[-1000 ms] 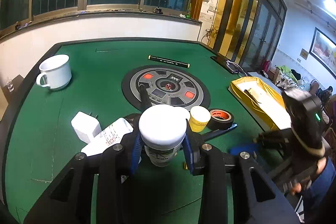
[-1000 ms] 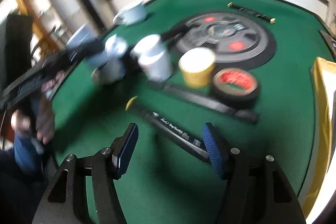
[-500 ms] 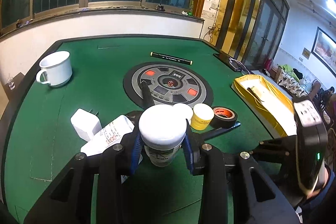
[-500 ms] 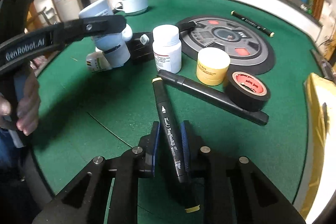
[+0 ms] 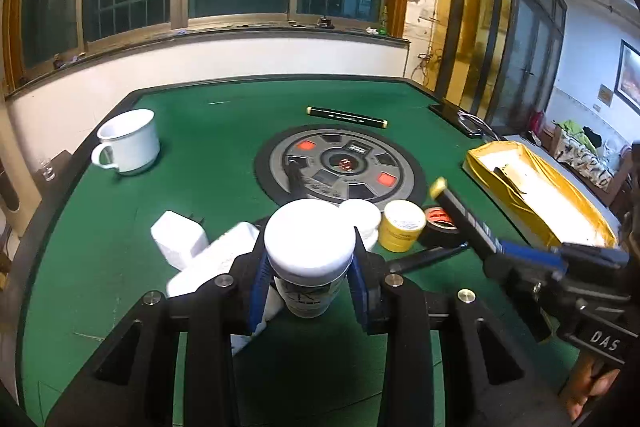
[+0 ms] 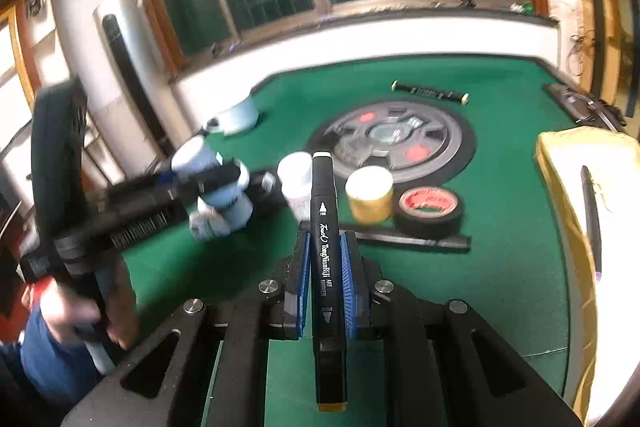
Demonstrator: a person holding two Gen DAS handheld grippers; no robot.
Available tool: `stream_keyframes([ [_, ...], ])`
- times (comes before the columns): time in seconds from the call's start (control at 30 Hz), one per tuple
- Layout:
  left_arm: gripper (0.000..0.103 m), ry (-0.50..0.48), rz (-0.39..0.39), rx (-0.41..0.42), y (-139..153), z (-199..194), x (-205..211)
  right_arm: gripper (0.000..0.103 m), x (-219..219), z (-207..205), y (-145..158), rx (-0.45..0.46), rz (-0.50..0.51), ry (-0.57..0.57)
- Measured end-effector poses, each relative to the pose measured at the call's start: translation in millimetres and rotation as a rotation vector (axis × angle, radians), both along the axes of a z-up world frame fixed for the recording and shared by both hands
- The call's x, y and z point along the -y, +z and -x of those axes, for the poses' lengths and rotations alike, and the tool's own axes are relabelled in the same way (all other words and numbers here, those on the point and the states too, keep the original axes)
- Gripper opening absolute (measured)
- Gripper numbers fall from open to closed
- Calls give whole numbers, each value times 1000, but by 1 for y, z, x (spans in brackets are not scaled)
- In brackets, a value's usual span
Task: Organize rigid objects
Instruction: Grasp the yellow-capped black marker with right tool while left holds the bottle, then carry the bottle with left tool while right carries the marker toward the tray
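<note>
black marker (image 6: 325,227) clamped in right claw (image 6: 325,259), off felt.

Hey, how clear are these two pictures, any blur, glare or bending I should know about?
Left wrist view: sharp on the white-capped bottle in the left gripper; window frames bow from the fisheye, and a ceiling light glares at top. Right wrist view: the marker in the right gripper reads crisply, but the table and the other gripper are motion-smeared.
</note>
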State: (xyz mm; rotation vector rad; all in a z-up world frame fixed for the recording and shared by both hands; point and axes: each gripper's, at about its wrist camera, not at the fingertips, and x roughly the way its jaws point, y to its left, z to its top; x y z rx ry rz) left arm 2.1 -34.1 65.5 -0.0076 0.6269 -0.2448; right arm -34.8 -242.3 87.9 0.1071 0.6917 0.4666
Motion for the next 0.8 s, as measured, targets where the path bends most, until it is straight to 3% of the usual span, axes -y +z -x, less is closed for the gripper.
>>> stream_keyframes([
  [0.2,32,8,-15,-18,-4,2,7,13,-6,6,16,97,3,-47],
  [0.8,32,60,-92,16,-3,15,33,13,5,17,23,126,-14,-71],
])
